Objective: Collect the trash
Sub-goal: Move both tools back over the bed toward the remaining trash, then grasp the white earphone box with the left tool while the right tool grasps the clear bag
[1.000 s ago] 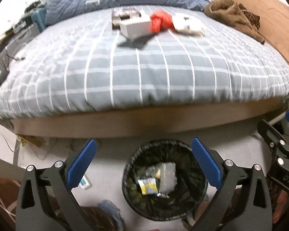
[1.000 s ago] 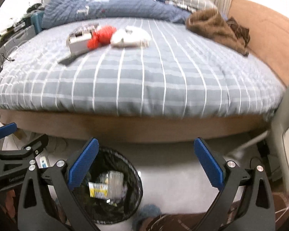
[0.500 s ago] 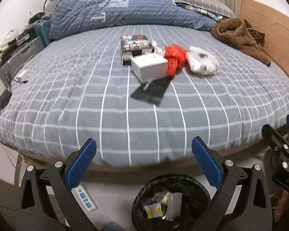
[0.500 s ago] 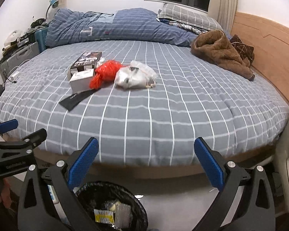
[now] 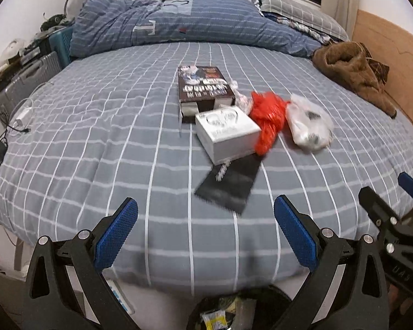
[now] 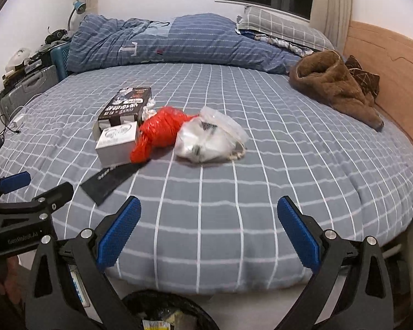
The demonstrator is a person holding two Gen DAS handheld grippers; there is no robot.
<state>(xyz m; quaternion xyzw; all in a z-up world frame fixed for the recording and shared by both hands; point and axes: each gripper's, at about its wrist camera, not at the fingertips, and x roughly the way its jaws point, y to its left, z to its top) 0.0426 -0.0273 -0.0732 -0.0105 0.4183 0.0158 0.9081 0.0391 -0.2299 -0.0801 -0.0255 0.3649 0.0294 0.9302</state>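
On the grey checked bed (image 5: 96, 143) lies a cluster of trash: a dark printed box (image 5: 203, 85), a white box (image 5: 225, 132), a red plastic bag (image 5: 268, 119), a clear plastic bag (image 5: 308, 126) and a flat black packet (image 5: 231, 184). The right wrist view shows the same red bag (image 6: 159, 129), clear bag (image 6: 209, 137), white box (image 6: 117, 143) and black packet (image 6: 110, 183). My left gripper (image 5: 205, 233) and right gripper (image 6: 208, 231) are both open and empty, above the bed's near edge. The black bin (image 5: 234, 310) with wrappers sits below.
A brown fleece garment (image 6: 336, 88) lies at the bed's right by the wooden headboard (image 6: 393, 63). A bunched blue duvet (image 6: 162, 44) and pillow are at the back. A suitcase (image 5: 24, 85), cables and clutter stand left of the bed.
Both grippers have risen from low over the bin to bed level and moved toward the bed. The trash cluster looms nearer; the bin has slid to the bottom edge.
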